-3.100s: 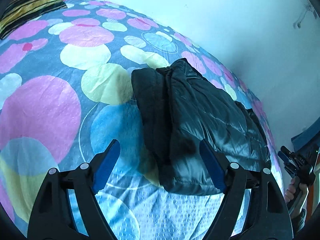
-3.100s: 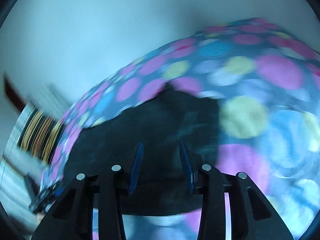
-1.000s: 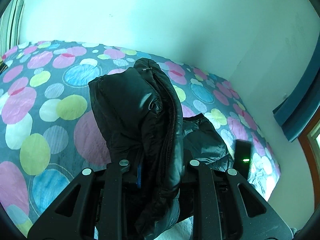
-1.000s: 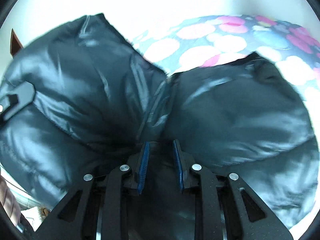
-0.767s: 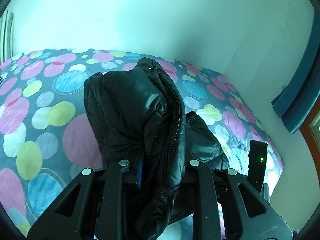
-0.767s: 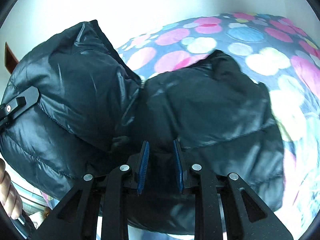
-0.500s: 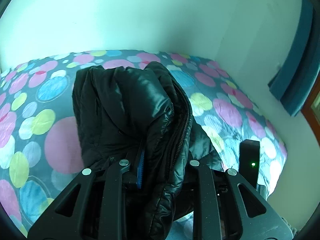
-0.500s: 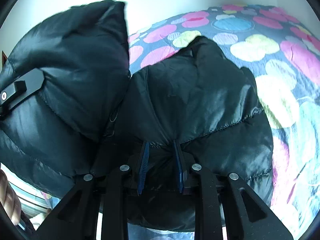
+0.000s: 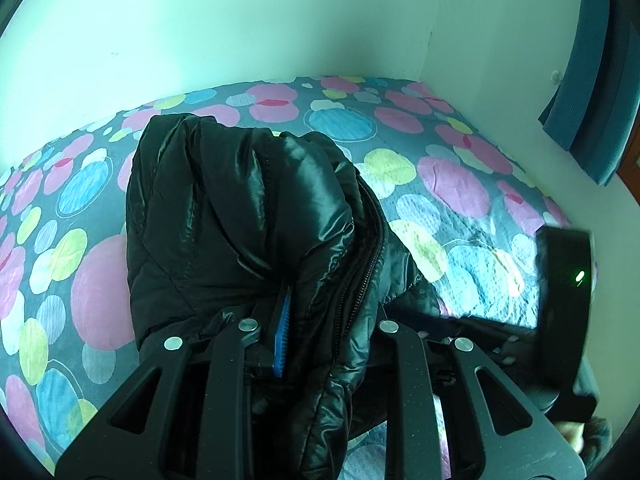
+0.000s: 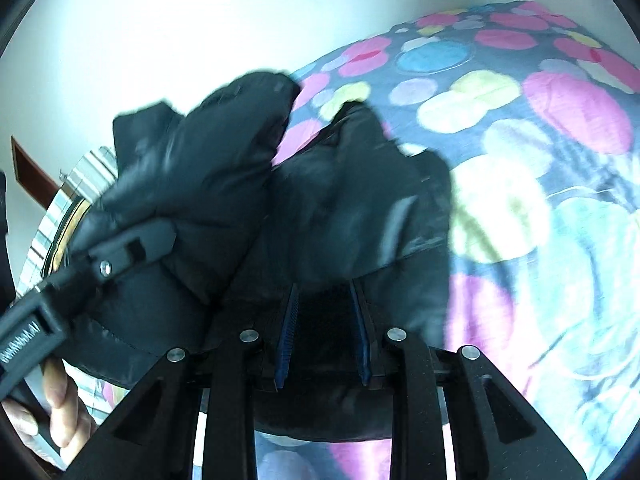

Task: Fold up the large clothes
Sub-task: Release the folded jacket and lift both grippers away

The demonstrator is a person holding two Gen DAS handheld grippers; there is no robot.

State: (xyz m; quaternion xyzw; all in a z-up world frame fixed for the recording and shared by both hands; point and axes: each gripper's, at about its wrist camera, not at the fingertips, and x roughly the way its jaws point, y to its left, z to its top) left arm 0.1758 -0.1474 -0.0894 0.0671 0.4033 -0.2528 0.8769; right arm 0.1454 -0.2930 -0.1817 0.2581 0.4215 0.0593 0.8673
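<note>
A shiny black puffer jacket hangs bunched above the dotted bedspread. My left gripper is shut on it beside the zipper. One blue pad shows; the other finger is buried under fabric. In the right wrist view my right gripper is shut on another fold of the jacket, with dark fabric filling the gap between its blue pads. The left gripper appears at the left of that view, wrapped in jacket, with a hand on its handle. The right gripper's body, with a green light, sits low right.
White walls meet at the bed's far corner. A blue curtain hangs at the right. A striped pillow and a brown wooden strip lie behind the jacket at the left. Open bedspread spreads to the right.
Three seconds ago the jacket lay folded on the bed with both grippers open. Both now hold it. Over the last second the left-held bunch has sunk lower and more bed shows.
</note>
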